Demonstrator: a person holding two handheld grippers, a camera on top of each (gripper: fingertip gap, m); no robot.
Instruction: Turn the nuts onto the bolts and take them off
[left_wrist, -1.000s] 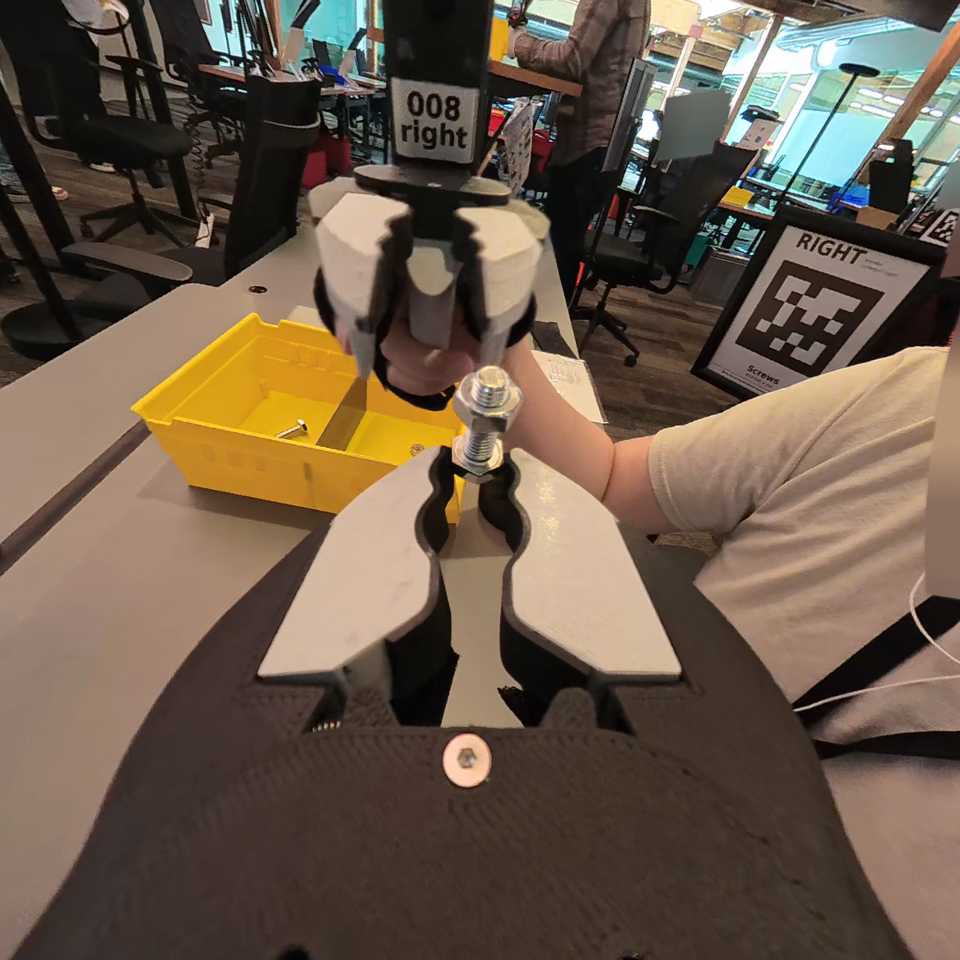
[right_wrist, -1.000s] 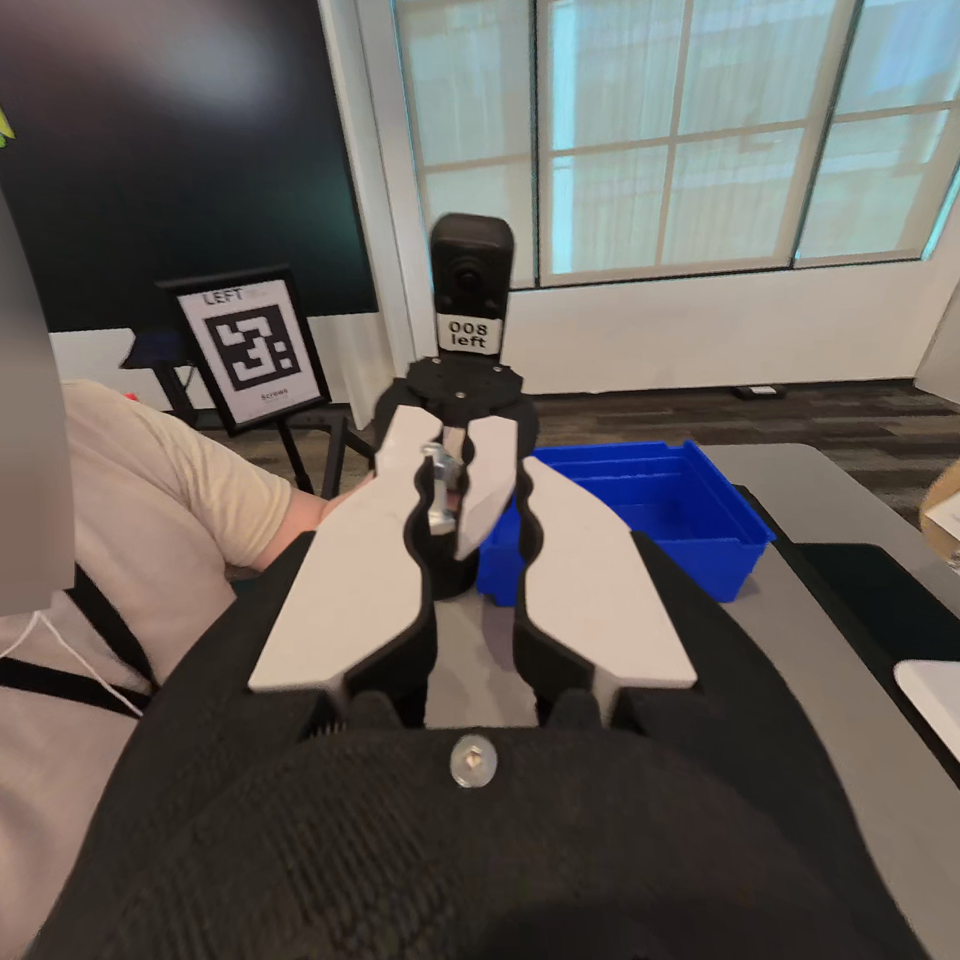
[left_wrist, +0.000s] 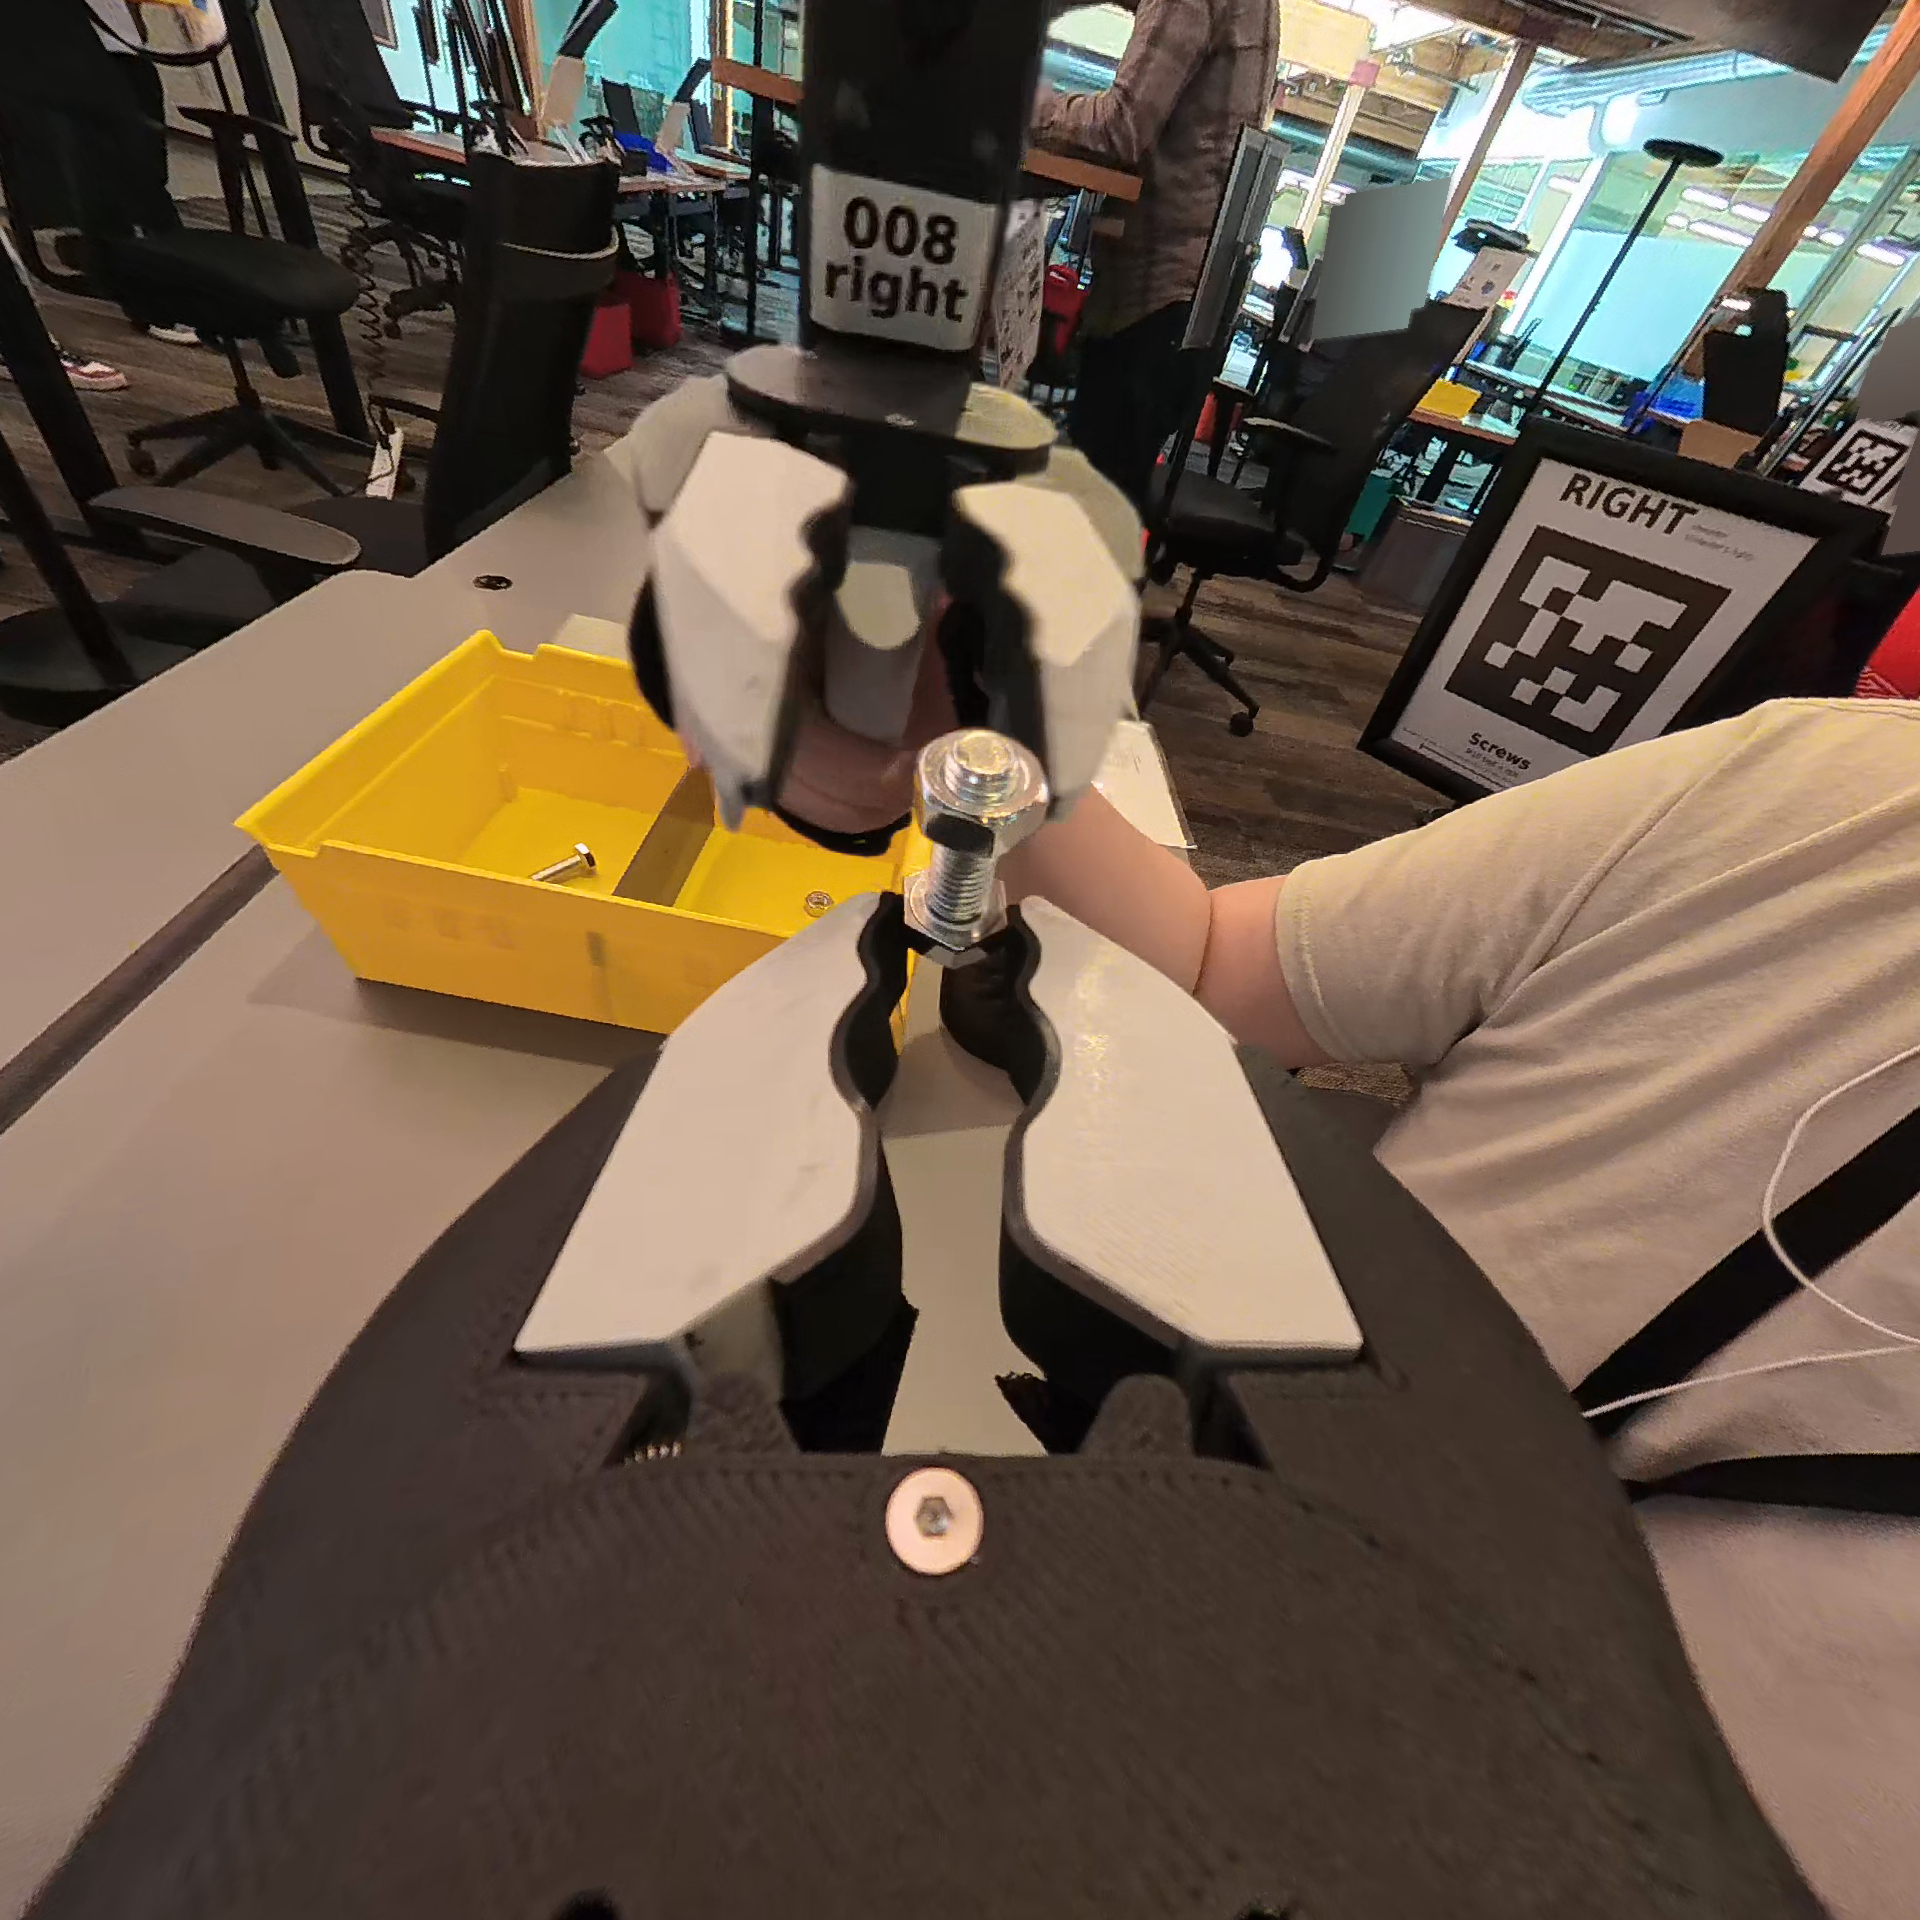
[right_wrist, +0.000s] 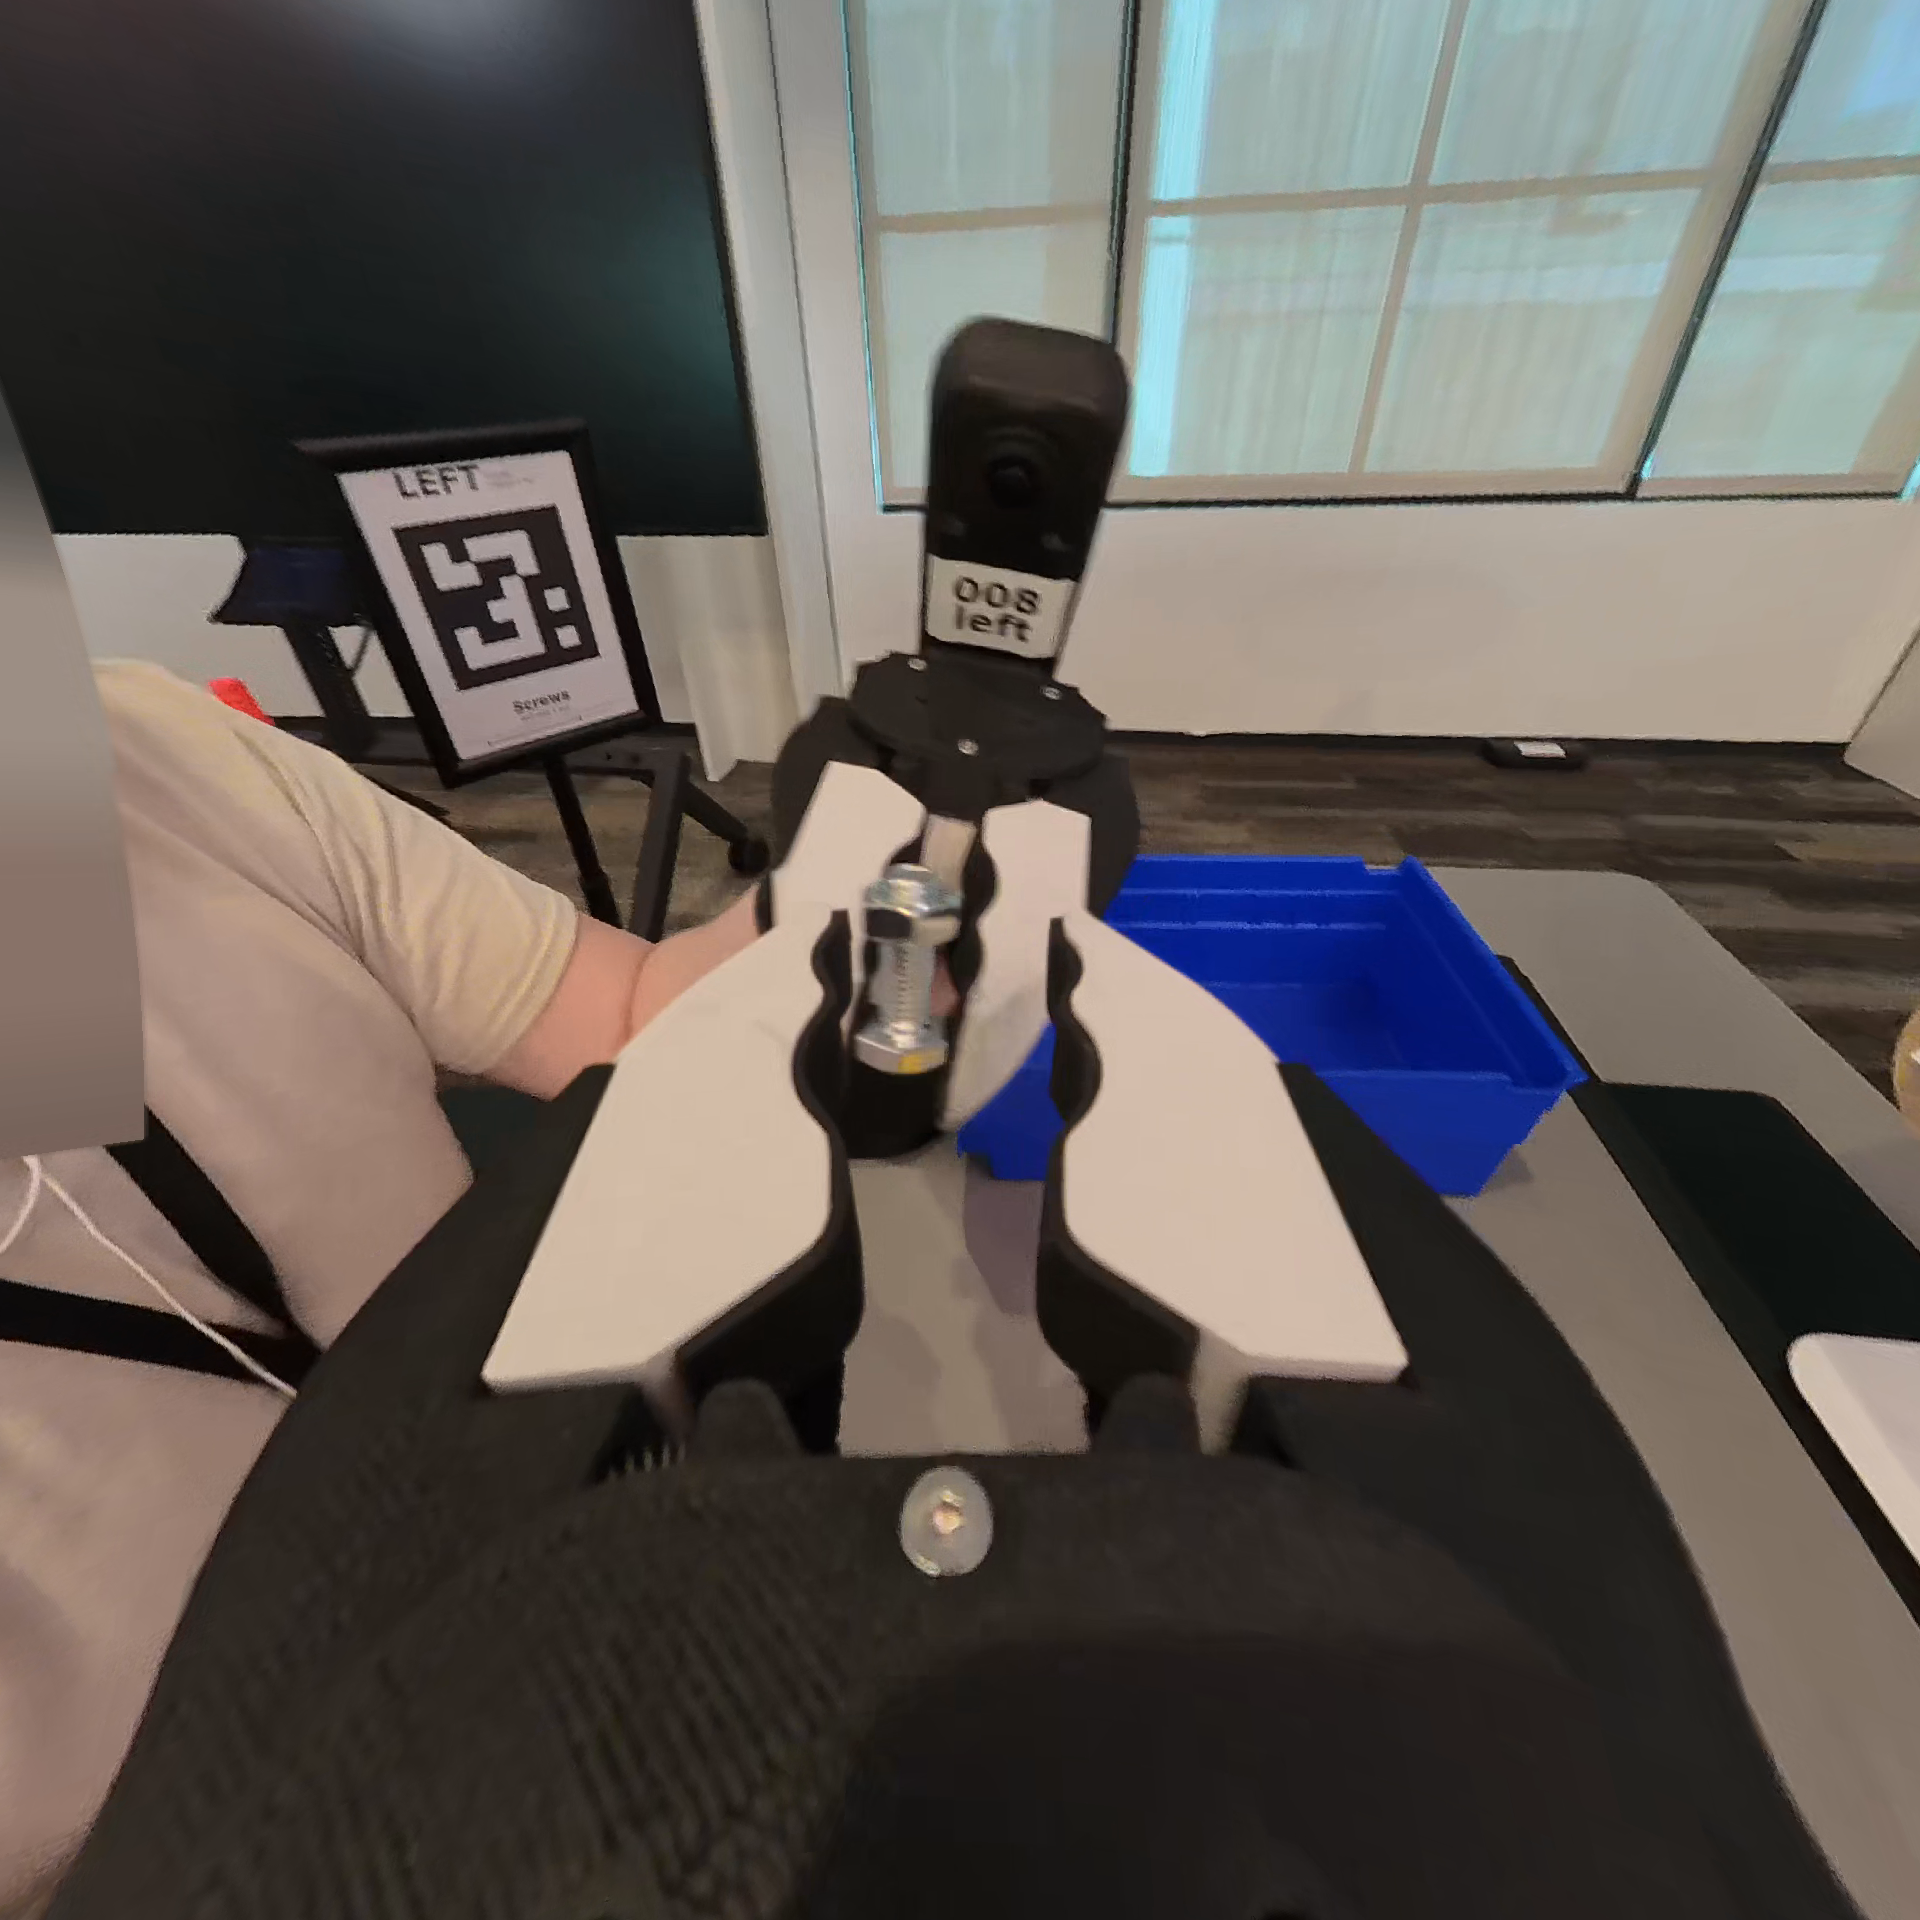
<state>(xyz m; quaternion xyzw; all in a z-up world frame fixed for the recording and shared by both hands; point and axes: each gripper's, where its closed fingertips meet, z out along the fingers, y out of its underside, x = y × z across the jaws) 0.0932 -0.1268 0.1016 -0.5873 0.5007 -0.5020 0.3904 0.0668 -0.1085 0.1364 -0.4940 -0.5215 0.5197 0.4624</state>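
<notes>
grey table (left_wrist: 208, 1091), yellow bin (left_wrist: 436, 904) far left. left gripper (left_wrist: 951, 935) clenches bolt (left_wrist: 961, 873) base; right gripper (right_wrist: 940, 966) released around nut (left_wrist: 982, 795). close squarely before turning.

Yellow bin (left_wrist: 447, 914) blocks left; blue bin (right_wrist: 1340, 1029) blocks right.

An open-plan office lab: swivel chairs (left_wrist: 239, 301), desks (left_wrist: 1081, 177), marker boards (left_wrist: 1590, 623)
</notes>
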